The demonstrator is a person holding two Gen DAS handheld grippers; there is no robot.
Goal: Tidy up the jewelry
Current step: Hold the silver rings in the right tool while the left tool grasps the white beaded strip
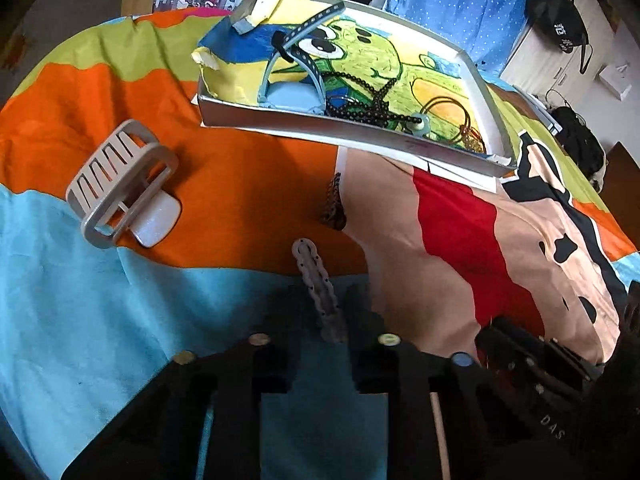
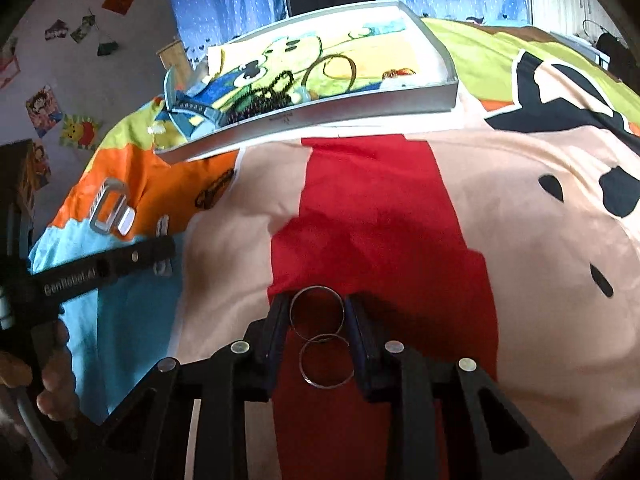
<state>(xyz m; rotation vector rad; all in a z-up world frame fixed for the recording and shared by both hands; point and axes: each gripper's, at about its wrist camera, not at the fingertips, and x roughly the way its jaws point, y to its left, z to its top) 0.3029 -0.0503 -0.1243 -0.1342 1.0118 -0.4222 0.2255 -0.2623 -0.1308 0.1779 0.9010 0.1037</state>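
My left gripper (image 1: pixel 320 300) is closed on a pale wavy hair clip (image 1: pixel 316 280) with black dots, just above the bedspread. My right gripper (image 2: pixel 318 312) holds two linked metal rings (image 2: pixel 320 336) between its pads over the red patch. The grey tray (image 1: pixel 340 136) lies further back, holding a blue headband (image 1: pixel 292 80), black beads (image 1: pixel 368 104) and cord necklaces (image 1: pixel 448 108). The tray (image 2: pixel 360 104) also shows in the right wrist view. A brown patterned clip (image 1: pixel 334 204) lies on the spread in front of the tray.
A large beige claw clip (image 1: pixel 120 192) lies on the orange patch at left; it shows in the right wrist view (image 2: pixel 112 208). The left gripper's body (image 2: pixel 100 268) reaches in from the left there. A cartoon bedspread covers everything. Curtains hang behind.
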